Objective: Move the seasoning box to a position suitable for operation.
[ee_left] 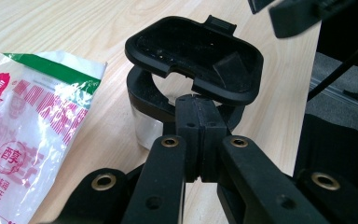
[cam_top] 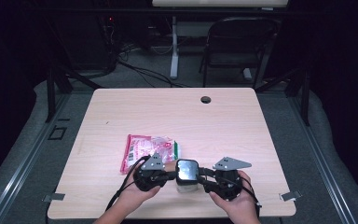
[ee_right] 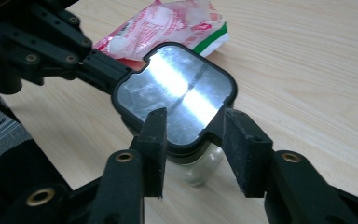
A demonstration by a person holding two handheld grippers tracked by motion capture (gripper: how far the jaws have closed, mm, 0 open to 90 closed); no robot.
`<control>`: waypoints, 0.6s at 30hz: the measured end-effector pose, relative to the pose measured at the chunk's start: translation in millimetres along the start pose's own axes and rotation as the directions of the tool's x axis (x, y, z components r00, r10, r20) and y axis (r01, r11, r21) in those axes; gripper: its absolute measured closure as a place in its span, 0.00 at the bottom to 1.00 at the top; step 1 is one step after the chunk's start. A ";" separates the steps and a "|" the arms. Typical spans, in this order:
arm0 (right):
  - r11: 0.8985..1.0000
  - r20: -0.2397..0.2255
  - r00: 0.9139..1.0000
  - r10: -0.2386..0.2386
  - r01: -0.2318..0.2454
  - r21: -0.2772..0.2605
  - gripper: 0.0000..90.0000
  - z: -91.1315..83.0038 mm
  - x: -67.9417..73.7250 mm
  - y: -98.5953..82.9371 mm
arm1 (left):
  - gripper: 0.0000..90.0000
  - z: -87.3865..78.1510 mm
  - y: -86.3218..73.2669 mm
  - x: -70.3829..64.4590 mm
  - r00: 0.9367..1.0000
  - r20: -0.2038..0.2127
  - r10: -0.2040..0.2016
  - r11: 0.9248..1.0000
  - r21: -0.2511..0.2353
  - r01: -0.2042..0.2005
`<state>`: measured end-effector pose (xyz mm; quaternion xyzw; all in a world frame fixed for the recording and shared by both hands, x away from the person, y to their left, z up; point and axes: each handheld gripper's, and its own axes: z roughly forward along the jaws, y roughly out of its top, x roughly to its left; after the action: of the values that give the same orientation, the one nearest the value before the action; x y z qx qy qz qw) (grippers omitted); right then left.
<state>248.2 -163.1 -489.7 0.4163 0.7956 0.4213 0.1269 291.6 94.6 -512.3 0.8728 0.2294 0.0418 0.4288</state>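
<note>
A small glass jar [cam_top: 187, 185] [ee_left: 144, 128] [ee_right: 200, 170] with a black collar stands near the table's front edge. Its black lid [cam_top: 187, 169] [ee_left: 196, 56] [ee_right: 177, 93], mirrored on top, is tilted up off the collar. My left gripper [cam_top: 170, 176] [ee_left: 200, 126] [ee_right: 100, 65] is shut on the collar at the lid's notched side. From the opposite side, my right gripper [cam_top: 204, 179] [ee_right: 196, 116] [ee_left: 298, 18] stands open, its jaws straddling the lid's near edge. A pink and white plastic bag [cam_top: 147, 149] [ee_left: 23, 130] [ee_right: 168, 23] lies flat just behind the jar.
The wooden table [cam_top: 168, 112] has a round cable hole [cam_top: 205, 99] near its far edge. A folding chair [cam_top: 237, 42] stands beyond the table. The table's front edge runs close under both hands.
</note>
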 end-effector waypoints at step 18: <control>0.992 -0.036 0.994 -0.104 0.101 -0.072 0.49 11.8 19.7 -0.8 | 1.00 -1.7 12.0 -3.6 1.000 -0.003 -0.007 1.000 -0.016 0.007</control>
<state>242.0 -141.5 -494.6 0.3619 0.8030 0.4501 0.1472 292.3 87.9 -501.6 0.8683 0.2328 0.0438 0.4358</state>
